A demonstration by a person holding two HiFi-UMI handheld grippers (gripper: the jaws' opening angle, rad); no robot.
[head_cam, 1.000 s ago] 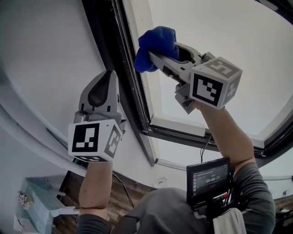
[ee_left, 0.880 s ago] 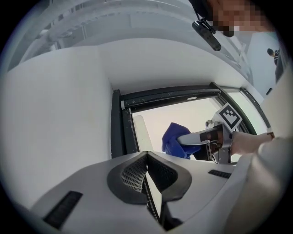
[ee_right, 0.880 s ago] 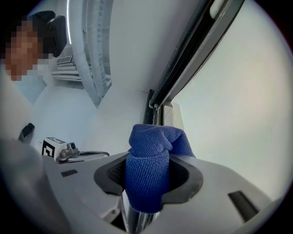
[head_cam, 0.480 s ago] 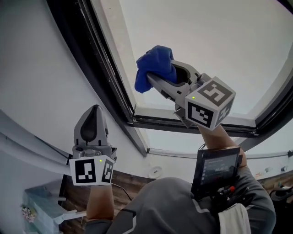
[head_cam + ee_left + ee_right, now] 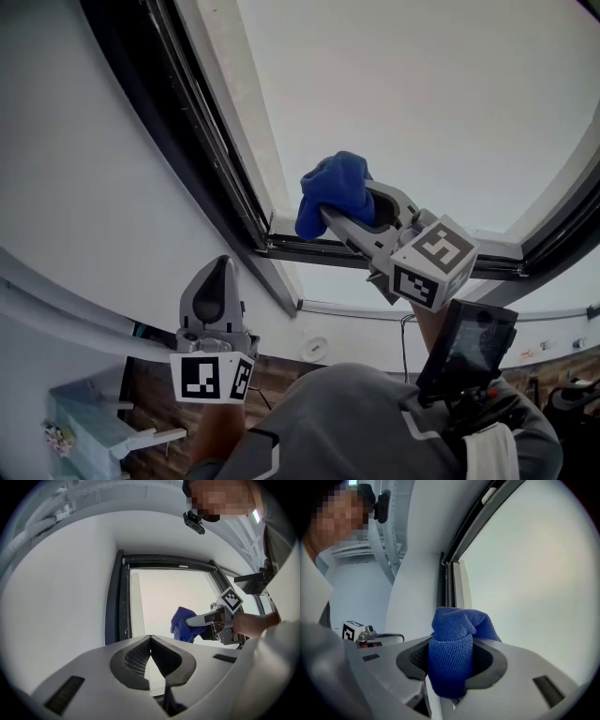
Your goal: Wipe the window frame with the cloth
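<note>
A bunched blue cloth (image 5: 333,192) is clamped in my right gripper (image 5: 342,211), which is raised in front of the pale window pane. The cloth hangs close to the lower corner of the dark window frame (image 5: 178,131); I cannot tell if it touches. In the right gripper view the cloth (image 5: 452,648) fills the jaws, with the window frame (image 5: 443,581) straight beyond it. My left gripper (image 5: 216,267) is shut and empty, held lower left by the white wall. In the left gripper view the window frame (image 5: 115,602) stands ahead and the cloth (image 5: 183,625) is to the right.
White wall (image 5: 84,187) lies left of the frame. The frame's bottom rail (image 5: 309,249) runs right beneath the cloth. A small screen device (image 5: 466,347) hangs at the person's chest. A light blue shelf (image 5: 70,422) stands on the wooden floor far below.
My right gripper has carried the cloth down along the frame toward its lower corner. The left gripper has dropped lower, away from the frame.
</note>
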